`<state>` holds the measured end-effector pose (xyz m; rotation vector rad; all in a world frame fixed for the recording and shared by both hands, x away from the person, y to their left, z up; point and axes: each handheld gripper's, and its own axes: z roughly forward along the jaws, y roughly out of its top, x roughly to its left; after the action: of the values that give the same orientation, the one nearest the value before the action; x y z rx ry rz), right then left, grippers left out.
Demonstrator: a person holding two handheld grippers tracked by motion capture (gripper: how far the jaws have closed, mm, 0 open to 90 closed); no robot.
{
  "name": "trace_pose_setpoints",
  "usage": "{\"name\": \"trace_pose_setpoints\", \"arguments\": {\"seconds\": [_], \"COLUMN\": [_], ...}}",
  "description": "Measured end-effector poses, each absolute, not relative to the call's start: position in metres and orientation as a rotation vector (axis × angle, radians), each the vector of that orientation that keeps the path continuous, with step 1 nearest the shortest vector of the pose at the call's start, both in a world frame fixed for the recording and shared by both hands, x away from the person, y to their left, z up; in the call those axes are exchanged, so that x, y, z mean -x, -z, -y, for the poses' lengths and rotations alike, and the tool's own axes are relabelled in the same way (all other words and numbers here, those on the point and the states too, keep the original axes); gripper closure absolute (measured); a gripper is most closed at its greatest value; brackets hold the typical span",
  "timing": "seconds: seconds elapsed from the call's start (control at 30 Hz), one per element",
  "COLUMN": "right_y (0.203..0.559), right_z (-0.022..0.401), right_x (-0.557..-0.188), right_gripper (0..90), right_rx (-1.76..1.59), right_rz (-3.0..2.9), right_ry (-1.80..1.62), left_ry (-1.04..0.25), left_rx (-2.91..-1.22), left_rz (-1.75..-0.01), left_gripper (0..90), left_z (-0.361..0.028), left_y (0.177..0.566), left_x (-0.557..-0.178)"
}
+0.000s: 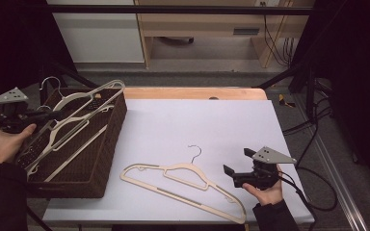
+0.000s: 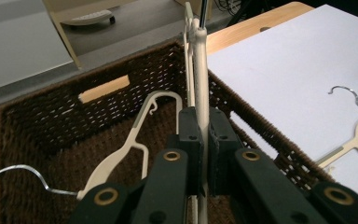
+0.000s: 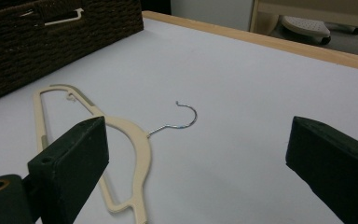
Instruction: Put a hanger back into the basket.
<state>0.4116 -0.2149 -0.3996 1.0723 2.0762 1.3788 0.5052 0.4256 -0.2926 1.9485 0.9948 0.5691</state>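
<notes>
While my left gripper [image 2: 200, 154] clamps a light, stiff, probably slick hanger [image 2: 200, 70] over the basket [image 1: 103, 139], right gripper [image 1: 236, 168] fingers gape near the worktop [image 1: 173, 120] hanger [image 1: 183, 180]; grab its bar.

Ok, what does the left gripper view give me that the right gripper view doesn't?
Left gripper view: the left tongs shut on a cream hanger above the basket's inside, with another hanger lying in it.

Right gripper view: the right tongs open and empty over the white mat.

Both: the wicker basket and the hanger on the mat.
</notes>
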Motion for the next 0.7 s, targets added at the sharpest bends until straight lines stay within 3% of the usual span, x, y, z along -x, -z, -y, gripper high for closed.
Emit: {"name": "trace_pose_setpoints", "arguments": {"seconds": [0.27,0.7], "right_y": [0.4,0.4], "right_z": [0.215,0.214], "right_x": [-0.412,-0.412], "right_gripper": [6.0,6.1], "right_rx": [-1.066,-1.065], "right_rz": [-2.085,-2.086], "right_ry": [-1.373,-1.378], "left_ry": [-0.542,-0.459], "left_rx": [-1.968,-2.005], "left_rz": [-1.063,-1.173], "left_gripper": [86.3,85.7], "left_z": [-0.442,-0.425], "left_y": [0.309,0.359], "left_x": [-0.502,-0.507]}}
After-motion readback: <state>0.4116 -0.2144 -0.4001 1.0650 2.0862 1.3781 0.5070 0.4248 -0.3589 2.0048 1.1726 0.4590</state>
